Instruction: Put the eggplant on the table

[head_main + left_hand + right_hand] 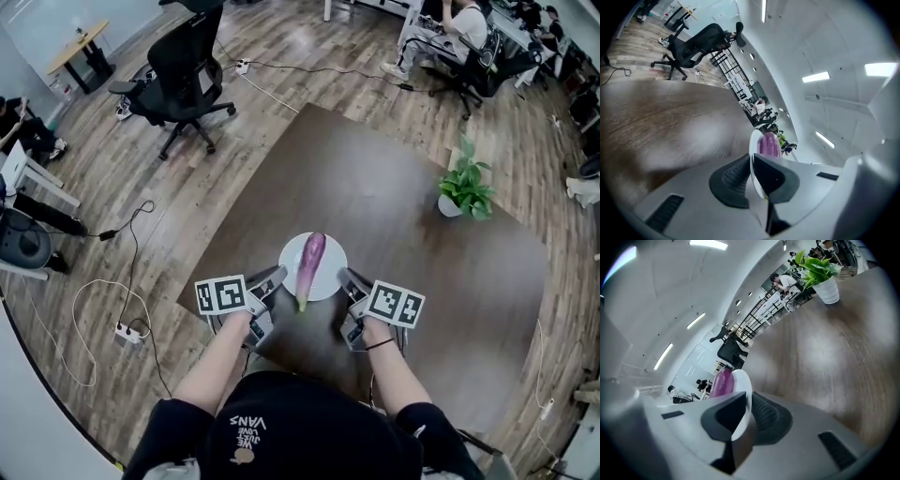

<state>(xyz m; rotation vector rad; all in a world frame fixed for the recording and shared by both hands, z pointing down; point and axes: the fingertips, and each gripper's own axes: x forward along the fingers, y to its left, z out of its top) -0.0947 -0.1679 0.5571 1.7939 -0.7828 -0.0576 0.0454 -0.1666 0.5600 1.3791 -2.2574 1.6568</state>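
Observation:
A purple eggplant [309,265] with a green stem lies on a round white plate [330,281] held over the near edge of the dark table [394,197]. My left gripper [277,281] is shut on the plate's left rim, my right gripper [345,281] on its right rim. In the left gripper view the plate [754,178] stands edge-on between the pads, with the eggplant [768,145] beyond. The right gripper view shows the plate [743,385] clamped the same way and the eggplant [723,382] on it.
A small potted plant [465,192] in a white pot stands on the table's far right. A black office chair [187,70] is on the wooden floor at the far left, with cables and a power strip [127,332]. People sit at desks in the far background.

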